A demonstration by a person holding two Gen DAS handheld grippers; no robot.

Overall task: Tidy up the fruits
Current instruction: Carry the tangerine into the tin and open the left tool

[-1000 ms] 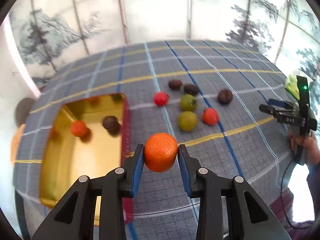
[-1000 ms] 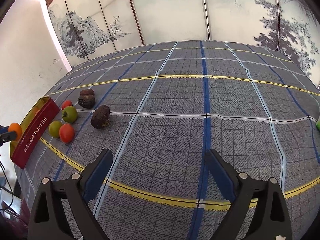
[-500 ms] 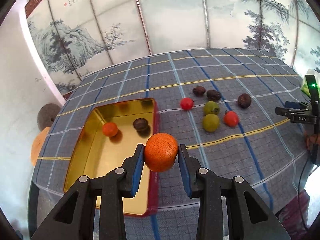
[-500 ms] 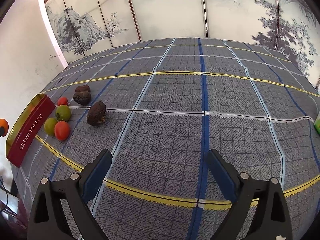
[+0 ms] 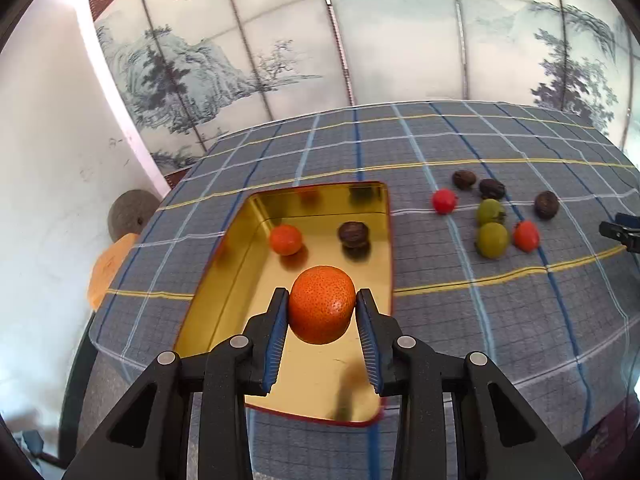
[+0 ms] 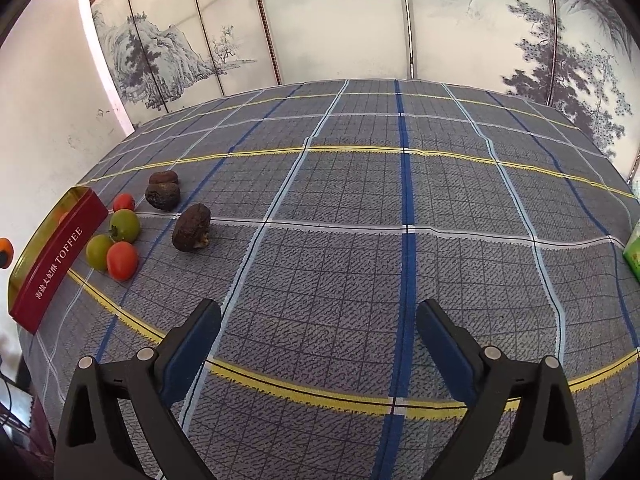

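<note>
- A painted folding screen (image 5: 280, 48) with misty mountains and trees stands behind the counter (image 6: 360, 240), which is covered in a grey checked cloth with blue, white and yellow lines.
- On the counter's left part lies an open tin (image 5: 384, 240), gold inside and red outside, with "TOFFEE" printed on its side.
- My left claw (image 5: 322, 312) hangs above the near half of the tin, its blue pads pressed against both sides of an orange mandarin (image 5: 322, 310).
- My right claw (image 6: 318, 332) is spread wide with nothing between its pads, over bare cloth well to the right of the fruit.
- Inside the tin sit a small orange fruit (image 5: 285, 239) and a dark wrinkled fruit (image 5: 353, 234), near each other but apart.
- On the cloth just right of the tin is a loose cluster: two green fruits (image 5: 492, 240), two red fruits (image 5: 526, 235) and three dark wrinkled ones (image 5: 546, 205).
</note>
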